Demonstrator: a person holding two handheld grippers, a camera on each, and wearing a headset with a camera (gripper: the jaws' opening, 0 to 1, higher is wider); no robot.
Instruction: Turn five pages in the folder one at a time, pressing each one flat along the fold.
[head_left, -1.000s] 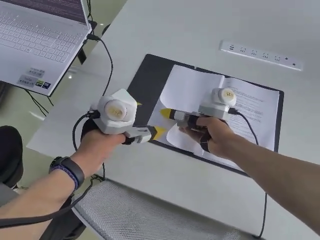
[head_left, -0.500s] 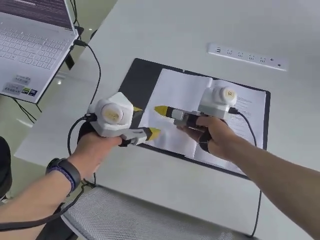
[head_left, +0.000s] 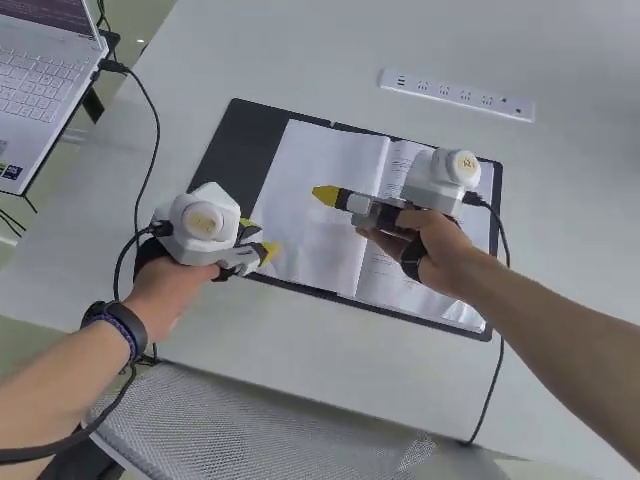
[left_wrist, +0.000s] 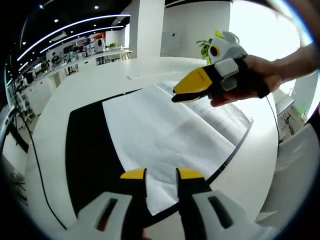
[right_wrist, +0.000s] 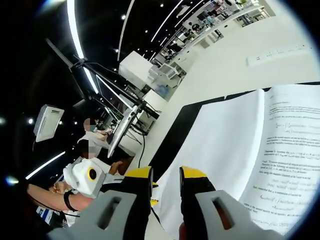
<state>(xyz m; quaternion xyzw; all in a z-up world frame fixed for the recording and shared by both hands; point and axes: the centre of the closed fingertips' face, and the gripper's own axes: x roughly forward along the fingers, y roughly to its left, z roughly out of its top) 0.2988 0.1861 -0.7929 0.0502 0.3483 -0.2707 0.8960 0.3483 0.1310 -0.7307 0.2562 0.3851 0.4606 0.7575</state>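
Observation:
The black folder lies open on the white table. A blank turned page rests on its left half and a printed page on the right. My right gripper hovers shut just above the blank page, pointing left, with the fold behind its tip; in the right gripper view the jaws frame that page. My left gripper stands shut at the folder's near edge, by the blank page's near corner. In the left gripper view, the right gripper hangs over the sheet.
A laptop sits at the far left with a black cable running past the folder's left side. A white power strip lies beyond the folder. The table's near edge and a mesh chair are close below.
The head camera has swung, shifting everything left. Against the page, my right gripper's tip has drawn back from the blank sheet's left edge toward the fold. My left gripper stays at the near corner.

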